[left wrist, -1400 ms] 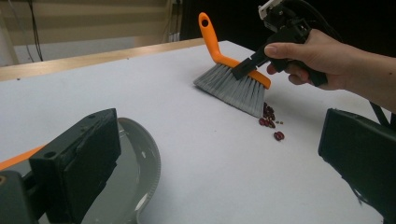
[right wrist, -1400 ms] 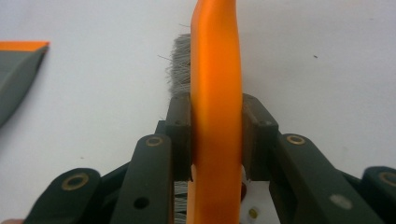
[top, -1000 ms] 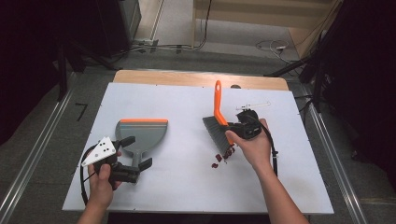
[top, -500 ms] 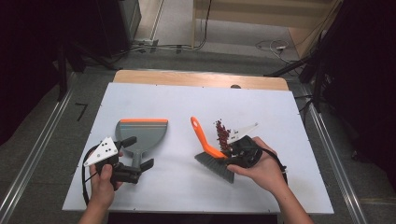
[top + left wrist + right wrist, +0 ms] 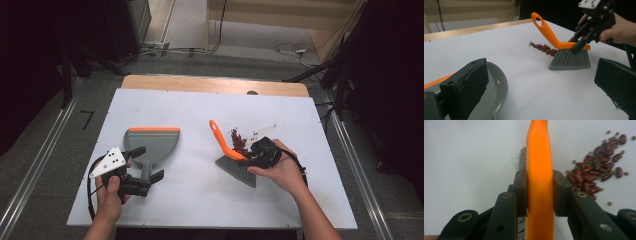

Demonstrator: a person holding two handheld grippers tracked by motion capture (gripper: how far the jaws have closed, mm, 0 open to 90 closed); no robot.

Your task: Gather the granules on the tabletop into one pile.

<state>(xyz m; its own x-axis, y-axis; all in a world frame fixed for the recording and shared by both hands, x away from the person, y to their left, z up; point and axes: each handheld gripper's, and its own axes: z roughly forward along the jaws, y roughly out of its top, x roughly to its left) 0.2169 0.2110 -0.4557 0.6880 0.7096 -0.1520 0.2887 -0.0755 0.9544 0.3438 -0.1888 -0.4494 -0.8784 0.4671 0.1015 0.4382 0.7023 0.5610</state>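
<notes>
Worktop (image 5: 190,107): white sheet, wooden far edge, dark room beyond. Right gripper (image 5: 261,152) fingers pinching orange brush (image 5: 227,150) beside beans (image 5: 238,140). Left gripper (image 5: 142,167) fingers spread around grey dustpan (image 5: 151,141) handle.

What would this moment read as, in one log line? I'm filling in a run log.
right gripper: shut on brush | bristles on table beside beans | left gripper: open, at dustpan handle
</notes>
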